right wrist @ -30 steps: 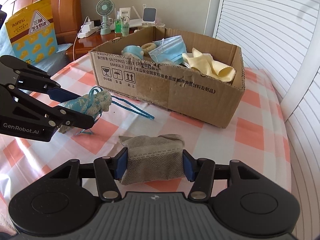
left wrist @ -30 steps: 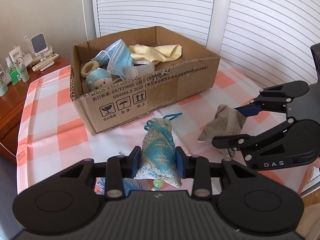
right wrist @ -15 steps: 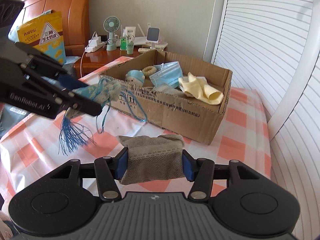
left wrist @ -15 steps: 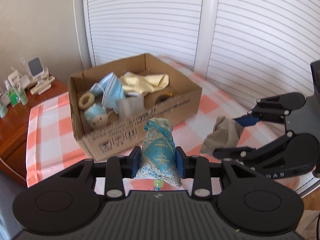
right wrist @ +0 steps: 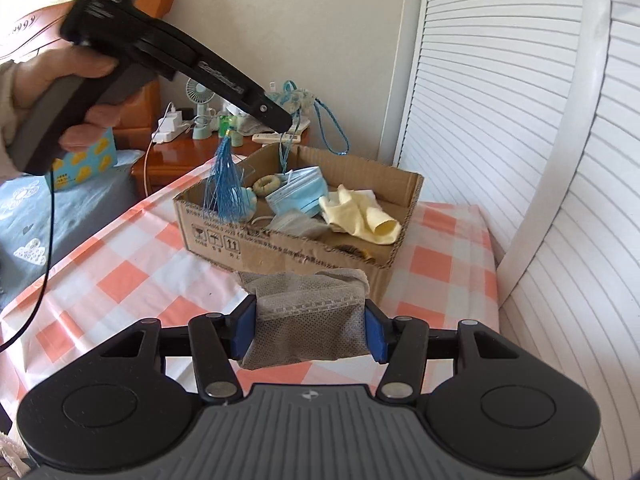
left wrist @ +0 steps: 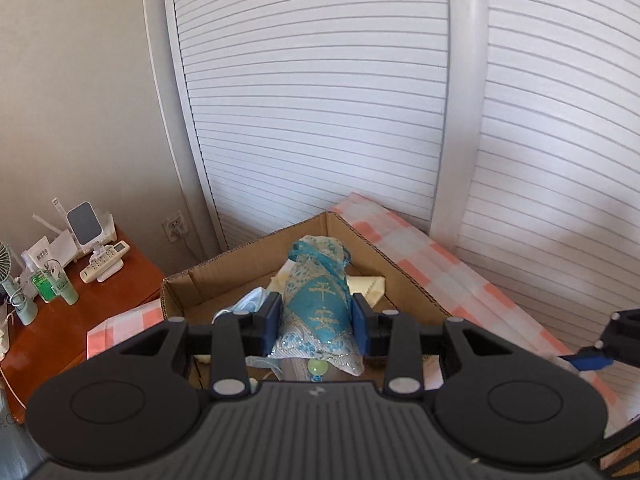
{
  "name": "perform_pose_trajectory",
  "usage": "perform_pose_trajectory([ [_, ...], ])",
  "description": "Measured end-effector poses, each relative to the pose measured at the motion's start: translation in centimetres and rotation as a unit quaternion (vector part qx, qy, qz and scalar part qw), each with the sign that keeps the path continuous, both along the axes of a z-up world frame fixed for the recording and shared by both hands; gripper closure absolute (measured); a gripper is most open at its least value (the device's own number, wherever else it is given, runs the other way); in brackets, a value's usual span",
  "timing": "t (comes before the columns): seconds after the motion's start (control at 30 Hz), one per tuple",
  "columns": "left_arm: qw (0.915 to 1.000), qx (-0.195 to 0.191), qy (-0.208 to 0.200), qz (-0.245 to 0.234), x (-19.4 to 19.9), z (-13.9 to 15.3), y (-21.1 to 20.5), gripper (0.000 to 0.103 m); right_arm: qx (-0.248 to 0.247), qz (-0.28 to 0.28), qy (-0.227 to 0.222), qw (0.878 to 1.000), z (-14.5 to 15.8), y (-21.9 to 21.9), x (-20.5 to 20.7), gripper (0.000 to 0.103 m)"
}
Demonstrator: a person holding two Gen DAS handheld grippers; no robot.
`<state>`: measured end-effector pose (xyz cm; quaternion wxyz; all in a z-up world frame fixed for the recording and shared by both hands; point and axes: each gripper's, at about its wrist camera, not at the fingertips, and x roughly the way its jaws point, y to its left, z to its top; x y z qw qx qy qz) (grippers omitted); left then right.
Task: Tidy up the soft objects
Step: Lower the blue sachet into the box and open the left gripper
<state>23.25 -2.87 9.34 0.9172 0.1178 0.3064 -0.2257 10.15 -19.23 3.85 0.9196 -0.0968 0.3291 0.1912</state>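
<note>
My left gripper [left wrist: 316, 322] is shut on a blue embroidered sachet [left wrist: 318, 292] and holds it in the air above the open cardboard box [left wrist: 248, 264]. In the right wrist view the left gripper [right wrist: 286, 118] is high over the box [right wrist: 304, 240], and the sachet's blue tassel [right wrist: 226, 188] hangs toward the box's left end. My right gripper [right wrist: 310, 330] is shut on a grey mesh pouch [right wrist: 308, 320], held above the checked tablecloth just in front of the box. The box holds a blue face mask [right wrist: 298, 196], a yellow cloth [right wrist: 360, 216] and a small plush [right wrist: 250, 200].
White slatted doors [right wrist: 540, 120] stand right of and behind the table. A wooden nightstand [left wrist: 60, 312] with a fan, bottles and a remote is at the left. The orange-and-white tablecloth [right wrist: 120, 264] covers the table. A bed with blue bedding [right wrist: 48, 216] lies at the left.
My left gripper has lifted the sachet off the table and carried it up and forward over the box. My right gripper has raised the grey pouch and moved a little toward the box.
</note>
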Motion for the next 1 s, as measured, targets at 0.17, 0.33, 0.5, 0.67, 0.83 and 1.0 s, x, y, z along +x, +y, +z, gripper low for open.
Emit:
perform_pose_trajectory([
  [0.17, 0.9995, 0.012, 0.016, 0.026, 3.2, -1.9, -0.7, 0.068, -0.005, -0.008, -0.005, 1.000, 0.7, -0.6, 0.4, 0.044],
  [0.33, 0.9978, 0.014, 0.042, 0.049, 4.9, -4.6, 0.0, 0.067, -0.010, -0.009, -0.010, 1.000, 1.3, -0.7, 1.5, 0.044],
  [0.5, 0.9969, 0.018, 0.041, 0.065, 5.4, -5.9, 0.6, 0.039, -0.008, -0.006, -0.011, 1.000, 1.7, -0.2, 3.3, 0.044],
  [0.67, 0.9972, 0.012, 0.011, 0.073, 4.7, -5.4, 1.3, 0.005, -0.016, -0.004, -0.015, 1.000, 1.9, 0.5, 5.1, 0.044],
  [0.83, 0.9981, 0.009, 0.021, 0.058, 3.5, -5.2, 2.2, 0.005, -0.010, -0.009, -0.005, 1.000, 1.7, 0.8, 7.7, 0.044],
  [1.0, 0.9983, 0.003, 0.018, 0.055, 1.5, -5.3, 3.1, 0.002, 0.003, -0.023, 0.011, 1.000, 1.3, 1.0, 11.1, 0.044],
])
